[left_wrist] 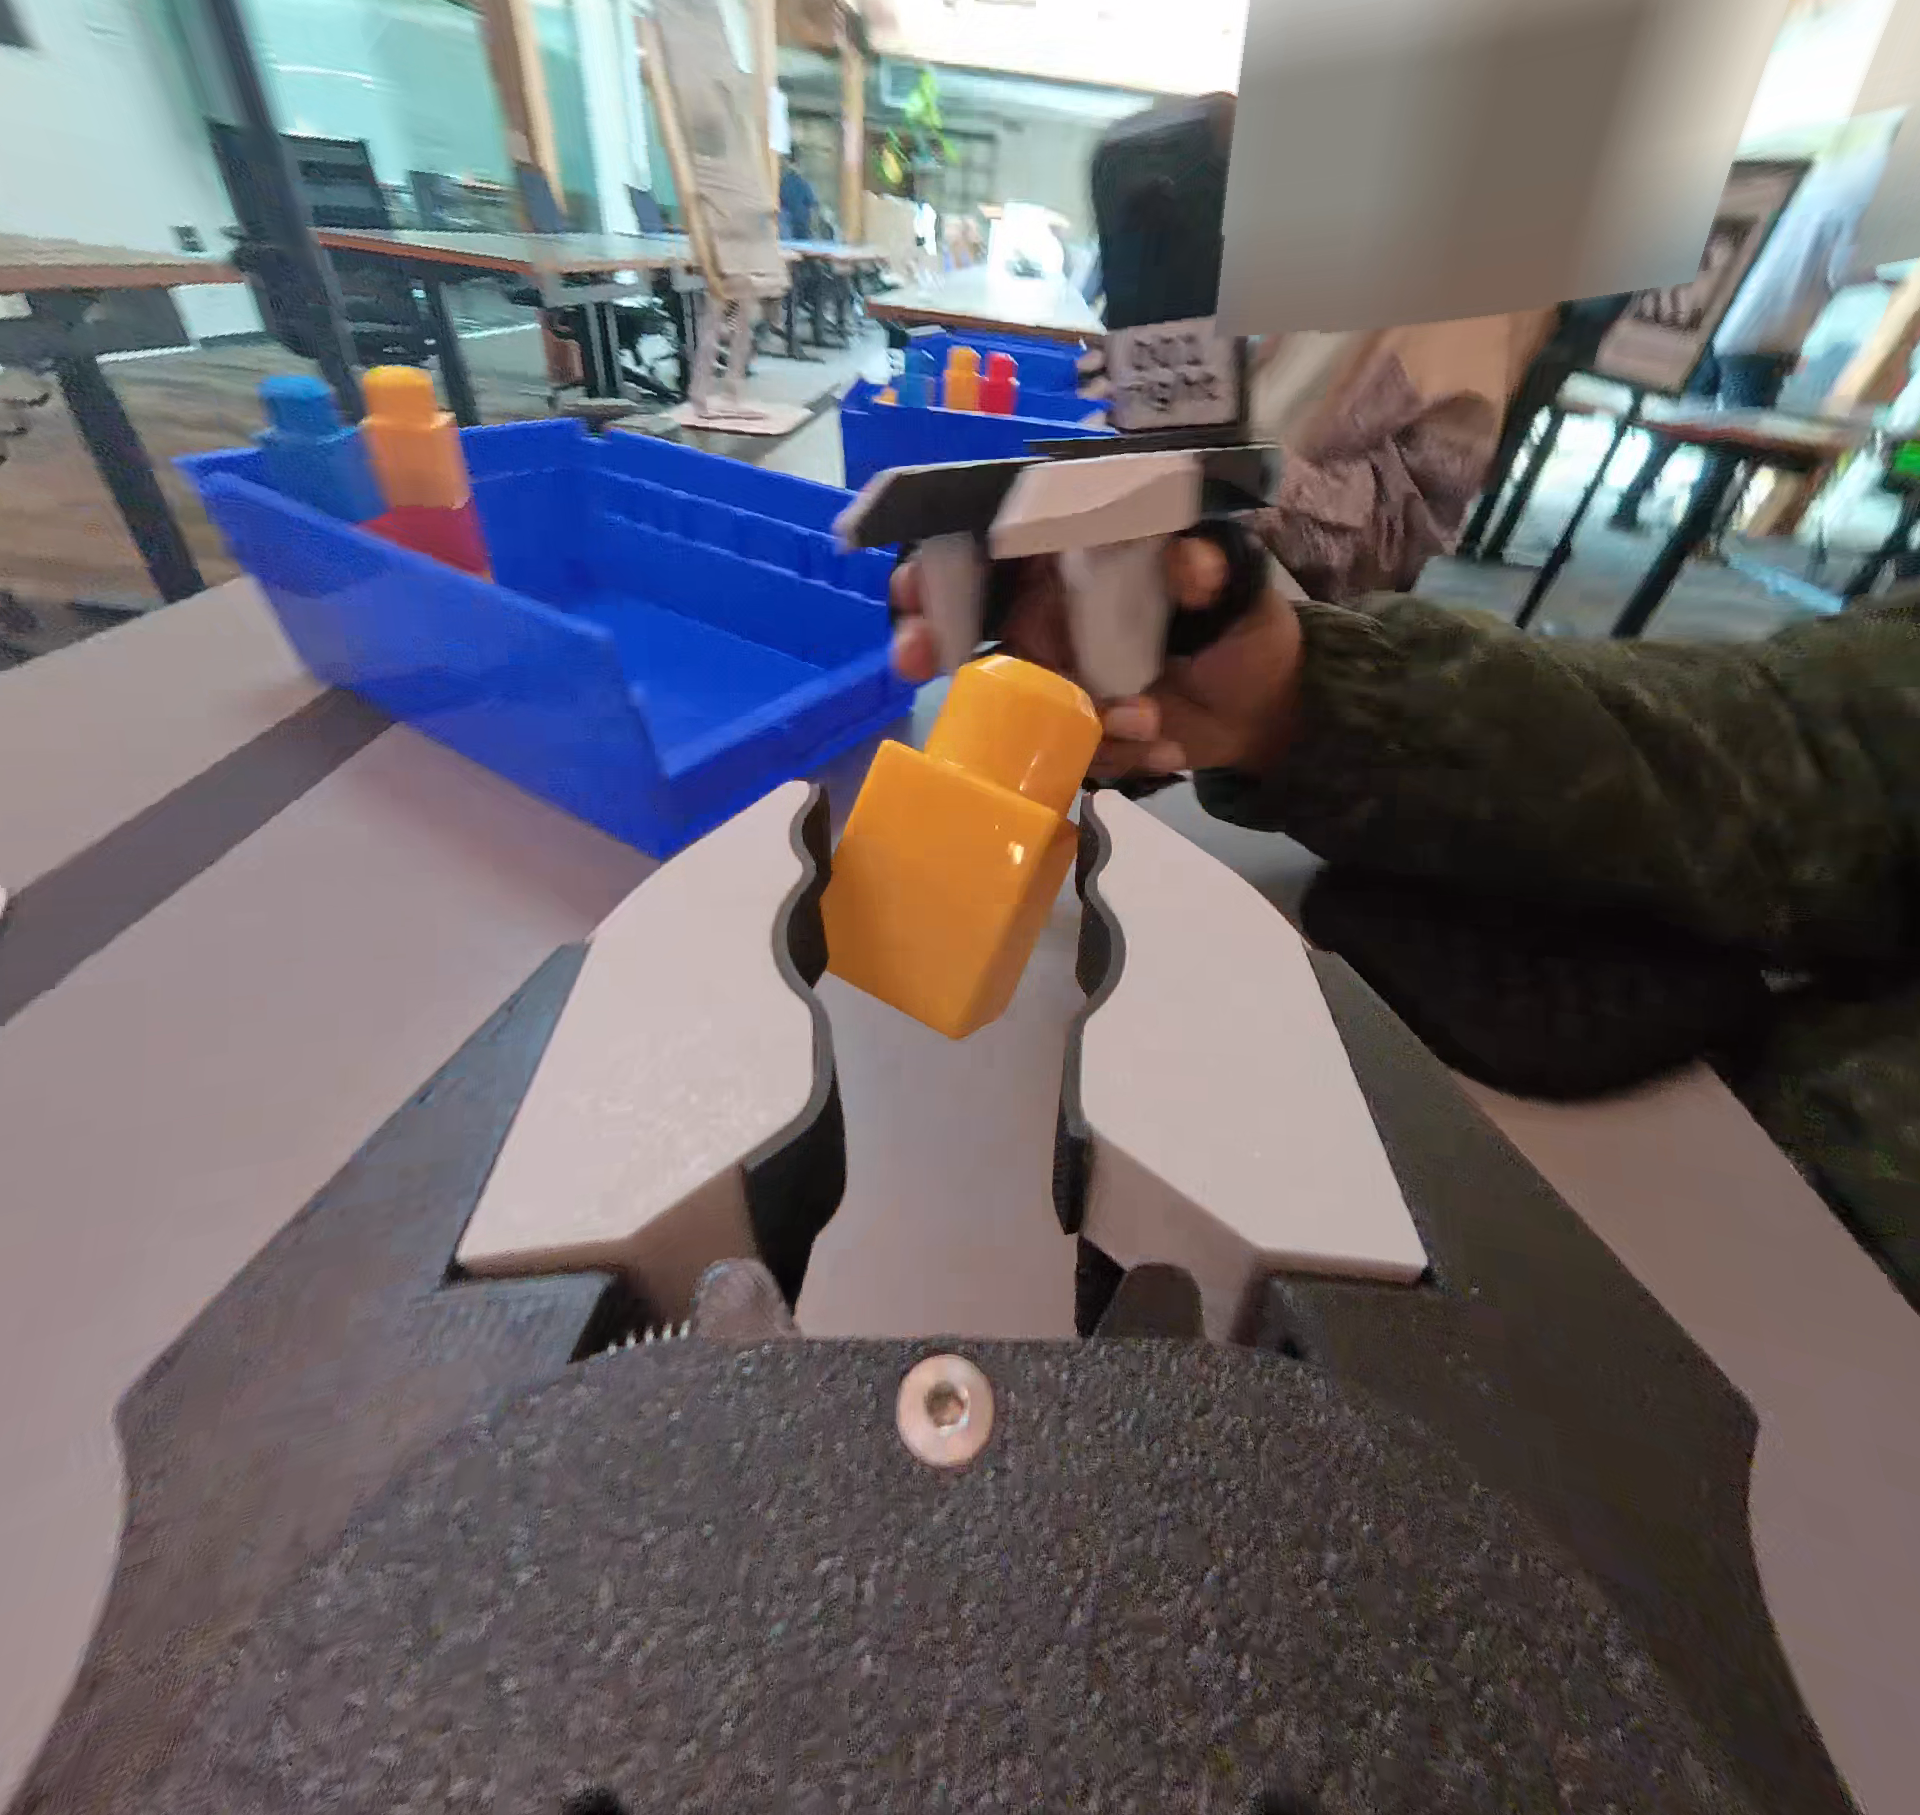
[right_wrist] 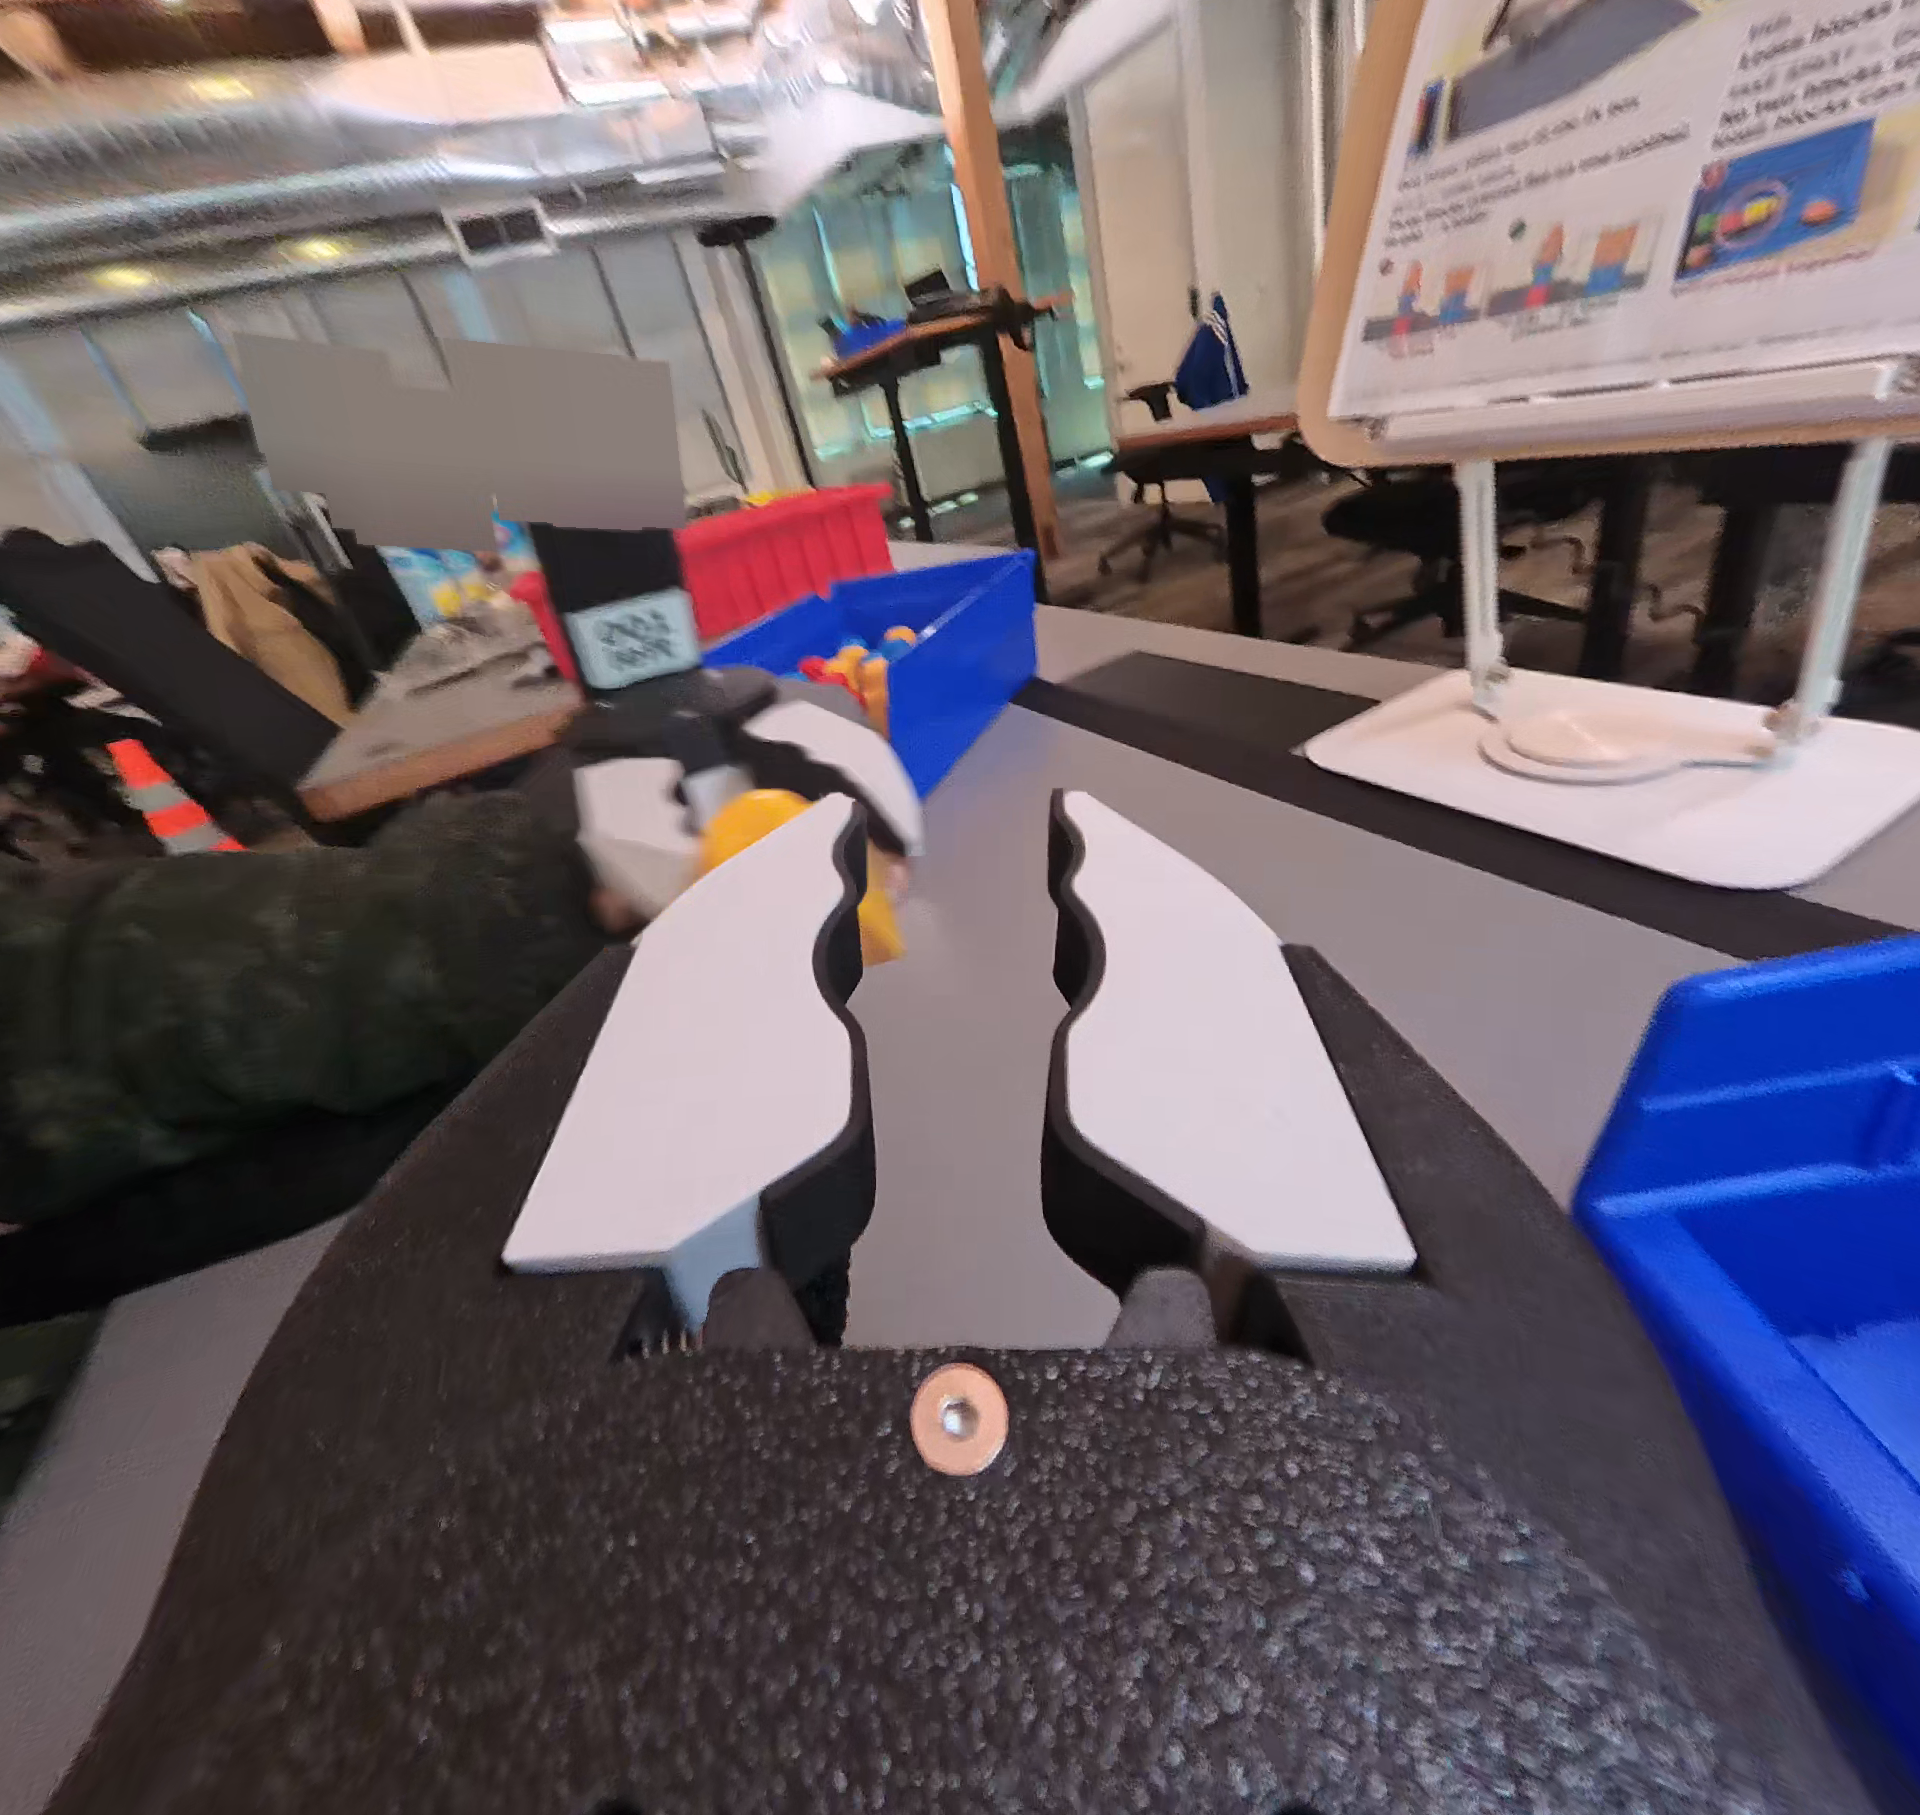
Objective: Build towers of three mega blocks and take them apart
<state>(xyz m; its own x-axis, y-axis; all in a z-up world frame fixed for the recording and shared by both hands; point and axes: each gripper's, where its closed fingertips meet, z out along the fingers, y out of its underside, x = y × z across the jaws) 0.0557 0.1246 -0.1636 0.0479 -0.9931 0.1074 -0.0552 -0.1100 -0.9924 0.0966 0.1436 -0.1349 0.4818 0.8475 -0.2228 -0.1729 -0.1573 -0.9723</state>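
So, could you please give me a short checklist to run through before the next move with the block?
1. Left gripper has the orange block between its jaws: ok.
2. Block sits straight in the grip: not ok, it leans to the right, stud up.
3. Right gripper is free to take a block: ok, jaws apart with nothing between them.
4. Blue bin near end has room: ok; a blue block and an orange-on-red stack stand at its far end.
5. A base block waits on the table to stack onto: cannot tell, none in view.
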